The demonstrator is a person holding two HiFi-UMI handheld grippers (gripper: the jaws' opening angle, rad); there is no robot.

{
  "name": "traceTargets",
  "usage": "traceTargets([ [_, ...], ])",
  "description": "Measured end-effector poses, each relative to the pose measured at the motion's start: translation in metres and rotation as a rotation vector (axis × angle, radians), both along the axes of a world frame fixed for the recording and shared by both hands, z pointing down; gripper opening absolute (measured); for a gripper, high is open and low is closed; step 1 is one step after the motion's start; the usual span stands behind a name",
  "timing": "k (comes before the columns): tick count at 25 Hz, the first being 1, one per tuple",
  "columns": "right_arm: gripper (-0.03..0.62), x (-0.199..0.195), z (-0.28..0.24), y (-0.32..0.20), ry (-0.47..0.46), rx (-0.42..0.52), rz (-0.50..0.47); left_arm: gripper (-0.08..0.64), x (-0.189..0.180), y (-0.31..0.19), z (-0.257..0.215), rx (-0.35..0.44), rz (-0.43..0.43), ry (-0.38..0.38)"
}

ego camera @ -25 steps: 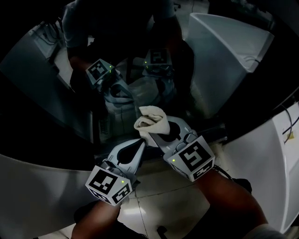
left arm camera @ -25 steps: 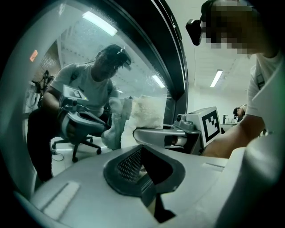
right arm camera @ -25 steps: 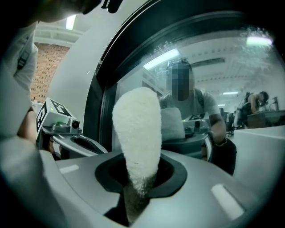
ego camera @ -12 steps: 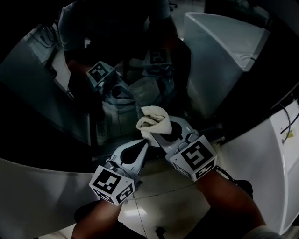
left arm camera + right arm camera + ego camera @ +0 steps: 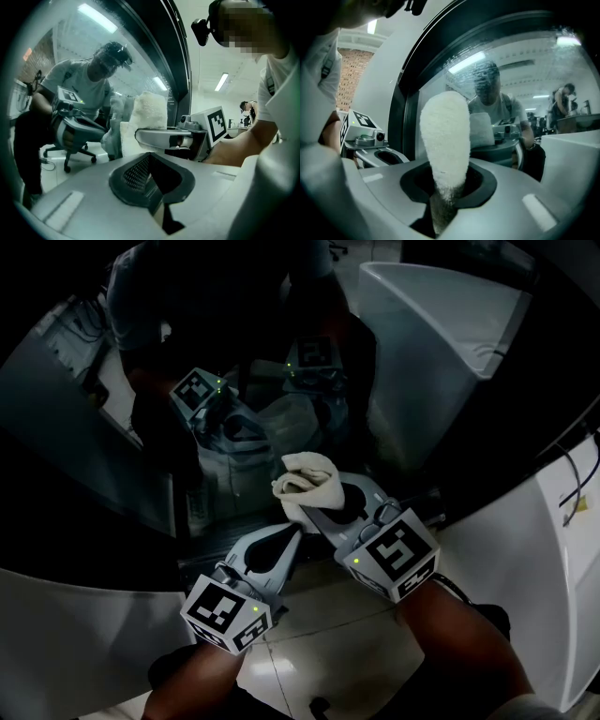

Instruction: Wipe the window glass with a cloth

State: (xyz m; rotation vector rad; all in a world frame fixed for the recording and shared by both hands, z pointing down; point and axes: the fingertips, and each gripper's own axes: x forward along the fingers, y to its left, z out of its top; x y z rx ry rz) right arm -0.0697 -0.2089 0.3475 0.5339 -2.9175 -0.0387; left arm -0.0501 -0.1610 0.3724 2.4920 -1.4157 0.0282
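A cream cloth [image 5: 305, 477] is bunched upright against the dark window glass [image 5: 112, 437]. My right gripper [image 5: 307, 512] is shut on the cloth's lower end. In the right gripper view the cloth [image 5: 445, 136] rises from between the jaws of this gripper [image 5: 444, 197] towards the glass [image 5: 525, 65]. Just left of it, my left gripper [image 5: 291, 534] is shut with nothing between its jaws, its tip close under the cloth. The left gripper view shows its own jaws [image 5: 152, 174] together, with the cloth [image 5: 149, 110] and right gripper [image 5: 164, 138] beyond.
The glass reflects a person and both grippers [image 5: 211, 395]. A dark frame [image 5: 180, 61] runs along the pane's edge. A white panel [image 5: 441, 324] stands at the upper right and a white wall with cables [image 5: 570, 498] at the right. Tiled floor [image 5: 319, 643] lies below.
Both grippers and the cloth hold almost the same place against the glass. The left gripper has crept slightly to the right, closer to the right one.
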Motion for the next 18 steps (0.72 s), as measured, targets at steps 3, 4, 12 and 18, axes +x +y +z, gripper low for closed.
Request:
traceTargets([
  [3,0.083,-0.0002,0.0031,-0.0010,-0.014,-0.020,0.021,0.015,-0.0025,0.0023,0.0041,-0.016,0.028,-0.027],
  [4,0.081,-0.0008,0.0053,-0.0013,-0.018,-0.025,0.027,0.015,-0.0037,0.0028,0.0067,-0.020,0.035,-0.033],
  [12,0.082,0.0039,-0.0006,0.0005,-0.030,-0.028,0.063,0.015,-0.0030,0.0073,0.0043,-0.024,0.078,-0.047],
  [18,0.083,0.0003,0.0017,-0.0017,-0.032,-0.007,0.078,0.015,-0.0098,0.0047,0.0091,-0.009,0.097,-0.045],
])
